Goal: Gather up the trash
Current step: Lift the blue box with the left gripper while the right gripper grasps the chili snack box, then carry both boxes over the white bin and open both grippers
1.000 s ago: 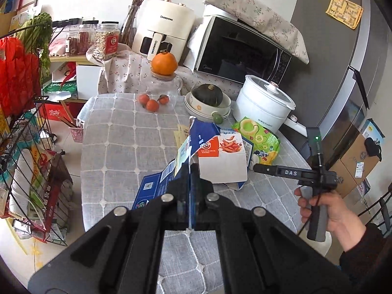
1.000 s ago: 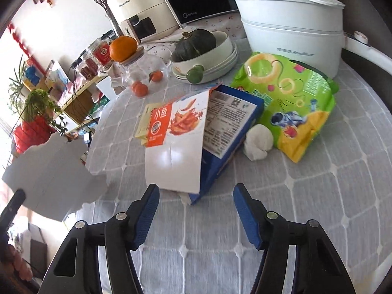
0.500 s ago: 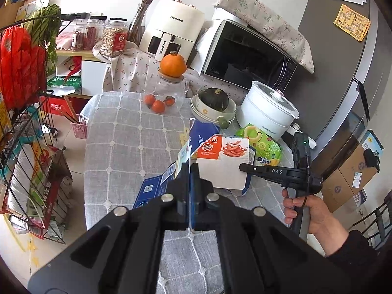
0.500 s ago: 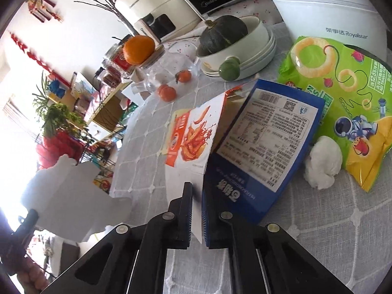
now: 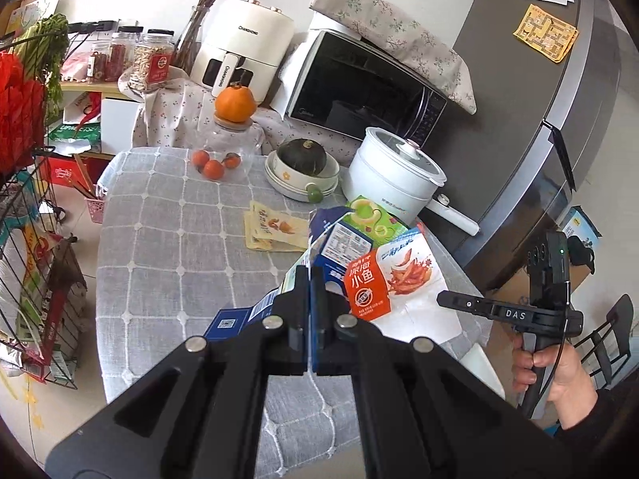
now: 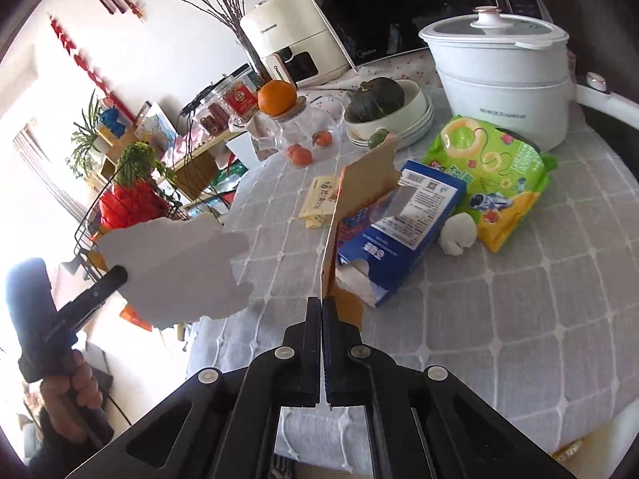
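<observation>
Left tongs [image 5: 310,275] gripping torn card [image 6: 179,267], right tongs [image 6: 321,303] gripping fish box [image 5: 399,279]. Probably yet to collect, near pot [image 6: 495,80]: green bag [image 6: 495,167], blue box [image 6: 403,231], tissue [image 6: 457,233], yellow packet [image 5: 271,227].

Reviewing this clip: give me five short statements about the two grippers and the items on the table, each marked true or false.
1. The right gripper is shut on a flattened cardboard snack box. True.
2. The left gripper stands open and empty. False: it is shut on a blue flattened carton.
3. The large orange sits on the lidded clear glass jar. True.
4. The green snack bag hangs from a gripper. False: it lies on the grey checked tablecloth.
5. The white electric pot has no lid. False: its lid is on.
</observation>
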Available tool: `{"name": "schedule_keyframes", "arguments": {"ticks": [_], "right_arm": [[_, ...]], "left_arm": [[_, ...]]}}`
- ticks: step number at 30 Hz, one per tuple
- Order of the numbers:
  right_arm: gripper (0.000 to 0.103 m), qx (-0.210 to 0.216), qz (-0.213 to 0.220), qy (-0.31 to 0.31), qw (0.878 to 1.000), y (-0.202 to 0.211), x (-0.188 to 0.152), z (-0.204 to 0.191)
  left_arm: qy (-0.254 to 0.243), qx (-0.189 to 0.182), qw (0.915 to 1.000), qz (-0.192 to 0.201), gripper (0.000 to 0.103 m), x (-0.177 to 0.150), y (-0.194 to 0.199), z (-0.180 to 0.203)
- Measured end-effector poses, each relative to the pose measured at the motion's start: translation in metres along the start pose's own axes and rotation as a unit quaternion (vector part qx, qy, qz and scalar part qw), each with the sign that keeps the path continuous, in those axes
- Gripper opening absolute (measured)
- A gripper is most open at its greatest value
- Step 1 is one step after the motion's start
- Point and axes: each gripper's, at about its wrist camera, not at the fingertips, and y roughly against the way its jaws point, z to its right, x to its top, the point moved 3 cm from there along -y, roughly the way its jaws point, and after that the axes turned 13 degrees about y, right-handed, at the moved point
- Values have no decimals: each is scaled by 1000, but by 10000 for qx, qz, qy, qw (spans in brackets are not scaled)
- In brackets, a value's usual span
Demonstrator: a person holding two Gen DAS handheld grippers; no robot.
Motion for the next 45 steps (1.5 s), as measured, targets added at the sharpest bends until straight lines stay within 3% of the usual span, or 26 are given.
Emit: {"name": "schedule_keyframes", "arguments": {"ticks": [14,17,27,32,40,43,45], "right_arm": [[2,-794,179,-492,9955,129,-82,47],[2,-865,378,-612,9936,155,-103,59],[2,-1352,344,-917,9860,223,-155,90],[2,-1583,95,-1186,9802,232,-184,113],[2,-1806,-367,-1615,9695,215,-216,152],[6,-1819,-473,-1884,9640,212,-224,164],[18,-1884,-547,-2049,9589,215,-229,170]], "left_arm": [[-521,-739,9942,-590,1,-48,-26,96],[-636,-958,9904,-765,1,-62,-32,121],[-1244,-1632,9707,-1254,1,-118,-48,210],[-1554,-1804,9594,-1509,1,-149,-56,241],[-1820,-1832,9482,-1849,1,-183,-73,263],[-1877,-1853,9447,-1951,1,-193,-77,269],[-1902,-1880,9421,-2022,1,-199,-79,273]]}}
